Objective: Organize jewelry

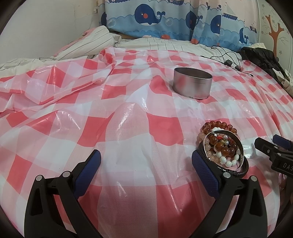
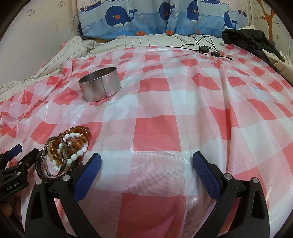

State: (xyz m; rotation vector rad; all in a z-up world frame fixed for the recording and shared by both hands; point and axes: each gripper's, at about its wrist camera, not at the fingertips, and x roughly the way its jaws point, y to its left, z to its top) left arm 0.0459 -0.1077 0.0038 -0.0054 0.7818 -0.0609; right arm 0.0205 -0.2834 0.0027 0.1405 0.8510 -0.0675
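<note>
A heap of jewelry (image 1: 222, 146) lies on the pink checked sheet: amber, white and pale pink bead bracelets, a silver bangle and a black braided band. In the right wrist view the same jewelry heap (image 2: 64, 152) sits at lower left. A round metal tin (image 1: 192, 85) stands open farther back, also the tin (image 2: 99, 84) at left centre. My left gripper (image 1: 146, 164) is open, its right finger touching or just beside the heap. My right gripper (image 2: 146, 164) is open over bare sheet, right of the heap. Each gripper shows at the other view's edge.
The plastic checked sheet (image 2: 183, 109) covers a bed and is wrinkled at the left. Whale-print pillows (image 2: 146, 16) line the back. Black cables with a charger (image 2: 203, 48) and a black garment (image 2: 250, 42) lie at the back right. Striped bedding is bunched at the back left.
</note>
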